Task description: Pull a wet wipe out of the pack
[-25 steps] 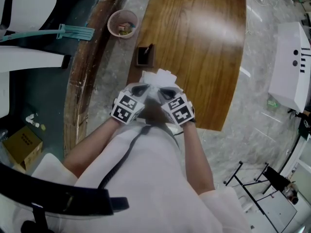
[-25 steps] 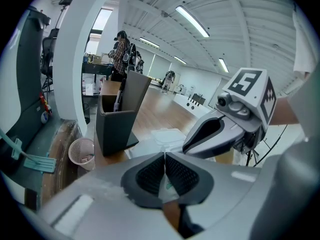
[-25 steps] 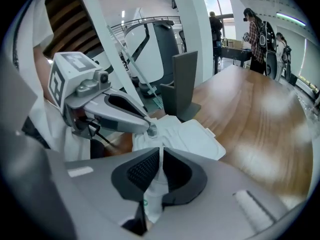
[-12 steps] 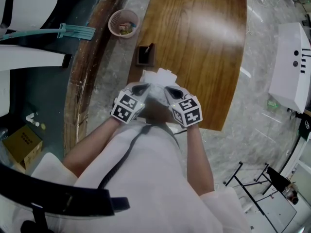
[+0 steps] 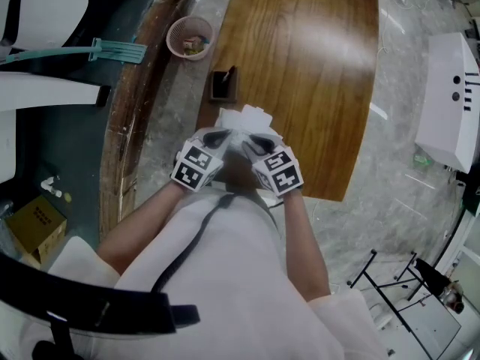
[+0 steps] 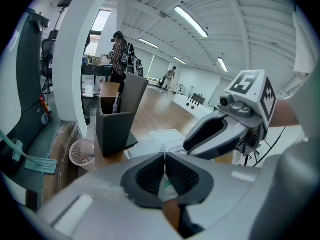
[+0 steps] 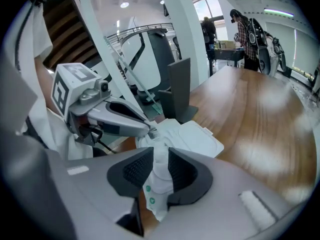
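The white wet wipe pack [image 5: 247, 117] lies at the near edge of the wooden table [image 5: 315, 66], and both grippers meet over it. My left gripper [image 5: 225, 135] is shut on a thin white edge of the pack with green print, seen between its pads [image 6: 164, 171]. My right gripper [image 5: 251, 137] is shut on the pack's bunched end [image 7: 159, 176], which carries green dots. In the right gripper view the pack's flat white flap [image 7: 197, 136] lies beyond the jaws, and the left gripper [image 7: 149, 130] pinches the pack from the left. No pulled-out wipe shows.
A dark pen holder [image 5: 223, 86] stands just beyond the pack. A pink mesh basket [image 5: 190, 36] sits on the floor further back left. A white machine [image 5: 450, 103] stands at the right, a cardboard box [image 5: 34, 223] on the floor at the left.
The right gripper swung slightly out to the right and has come back toward the left one. The left gripper and the pack have stayed put.
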A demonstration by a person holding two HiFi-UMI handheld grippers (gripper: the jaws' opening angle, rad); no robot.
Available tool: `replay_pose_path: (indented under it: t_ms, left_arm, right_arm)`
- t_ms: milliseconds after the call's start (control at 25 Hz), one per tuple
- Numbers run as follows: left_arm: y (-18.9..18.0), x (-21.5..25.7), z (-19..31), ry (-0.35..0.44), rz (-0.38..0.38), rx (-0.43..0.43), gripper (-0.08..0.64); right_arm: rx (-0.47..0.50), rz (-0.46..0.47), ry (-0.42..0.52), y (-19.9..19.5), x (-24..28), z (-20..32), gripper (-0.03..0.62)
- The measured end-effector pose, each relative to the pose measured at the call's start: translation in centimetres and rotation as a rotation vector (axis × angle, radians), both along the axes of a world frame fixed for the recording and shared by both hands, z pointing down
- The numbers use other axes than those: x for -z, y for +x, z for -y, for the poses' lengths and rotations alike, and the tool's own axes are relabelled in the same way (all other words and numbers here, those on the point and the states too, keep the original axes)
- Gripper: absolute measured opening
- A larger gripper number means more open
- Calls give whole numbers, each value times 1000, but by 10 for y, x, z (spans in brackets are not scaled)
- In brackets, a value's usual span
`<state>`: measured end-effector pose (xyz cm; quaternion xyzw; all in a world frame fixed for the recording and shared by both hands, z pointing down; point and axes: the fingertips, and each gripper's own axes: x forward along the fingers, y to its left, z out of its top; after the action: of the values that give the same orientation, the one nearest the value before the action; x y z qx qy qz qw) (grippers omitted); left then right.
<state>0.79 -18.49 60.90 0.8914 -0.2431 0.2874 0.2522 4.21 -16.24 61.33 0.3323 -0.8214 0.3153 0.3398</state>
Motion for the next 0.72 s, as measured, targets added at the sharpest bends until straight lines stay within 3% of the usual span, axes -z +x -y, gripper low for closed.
replay_pose_path:
  t_ms: [360,720]
  left_arm:
    - [-1,2,-1,-1,0,0,14]
    - [-2,1,1,7,-10,1,11]
  right_arm:
    - [-64,16,-111,-3,-6,3,83]
    - [-254,40,-270,1,-9,0,83]
